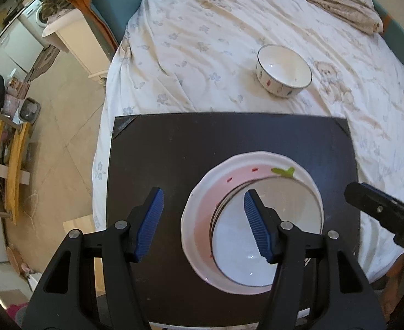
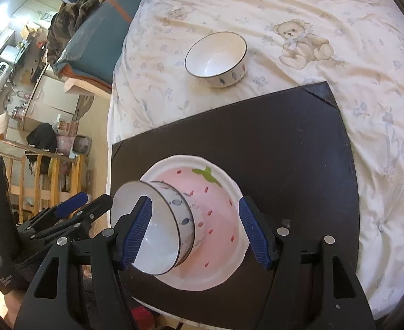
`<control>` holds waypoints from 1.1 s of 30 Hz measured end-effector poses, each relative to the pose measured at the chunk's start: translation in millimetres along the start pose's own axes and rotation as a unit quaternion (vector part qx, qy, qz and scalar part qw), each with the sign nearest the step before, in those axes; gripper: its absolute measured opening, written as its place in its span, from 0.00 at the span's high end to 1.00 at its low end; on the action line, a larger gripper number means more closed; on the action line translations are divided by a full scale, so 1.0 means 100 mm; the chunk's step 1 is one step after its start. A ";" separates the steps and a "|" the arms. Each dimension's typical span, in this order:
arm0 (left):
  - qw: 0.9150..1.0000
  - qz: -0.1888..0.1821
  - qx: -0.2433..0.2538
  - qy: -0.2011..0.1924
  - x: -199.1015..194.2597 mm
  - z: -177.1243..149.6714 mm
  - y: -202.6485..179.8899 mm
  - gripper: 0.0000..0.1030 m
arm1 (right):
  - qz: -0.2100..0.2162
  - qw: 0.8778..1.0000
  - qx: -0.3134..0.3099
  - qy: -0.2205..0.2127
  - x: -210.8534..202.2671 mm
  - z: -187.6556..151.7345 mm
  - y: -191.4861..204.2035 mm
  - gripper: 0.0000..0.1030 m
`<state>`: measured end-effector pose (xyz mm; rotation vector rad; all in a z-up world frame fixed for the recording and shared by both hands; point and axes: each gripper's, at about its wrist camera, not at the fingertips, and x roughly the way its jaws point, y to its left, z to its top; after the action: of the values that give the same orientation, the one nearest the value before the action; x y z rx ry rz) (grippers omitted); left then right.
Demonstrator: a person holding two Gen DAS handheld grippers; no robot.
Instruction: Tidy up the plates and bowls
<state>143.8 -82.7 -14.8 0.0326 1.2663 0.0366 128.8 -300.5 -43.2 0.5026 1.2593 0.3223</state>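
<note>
A pink strawberry-pattern plate [image 2: 215,217] lies on a dark mat [image 2: 298,148] spread on the bed [image 2: 339,13], toward the mat's near edge. A white bowl with a dark rim [image 2: 160,225] sits on the plate's left part, appearing tilted in the right wrist view. The left gripper [image 1: 203,225] is partly open; one of its fingers [image 1: 257,228] is over the bowl's interior, the other outside; contact cannot be told. The right gripper [image 2: 193,233] is open, straddling the bowl without pressing it. A second bowl [image 2: 217,59] stands upright on the bedsheet beyond the mat's far edge.
</note>
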 end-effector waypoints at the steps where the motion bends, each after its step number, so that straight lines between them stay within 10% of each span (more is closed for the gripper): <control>1: 1.000 -0.008 -0.004 -0.004 -0.01 0.02 0.00 0.44 | 0.003 1.000 0.000 -0.005 -0.01 0.01 -0.01 0.34; 13: 0.999 -0.035 -0.027 0.006 0.11 0.48 0.02 0.44 | 0.015 0.996 0.018 -0.089 -0.18 0.24 -0.24 0.33; 33: 0.997 -0.072 -0.018 0.014 0.93 1.66 -0.23 0.44 | 0.006 0.995 0.096 -0.033 0.49 1.47 -0.73 0.34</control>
<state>330.5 -102.6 -54.9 -0.0898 1.2920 -0.0642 280.8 -365.5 -89.5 0.6800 1.2283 0.1947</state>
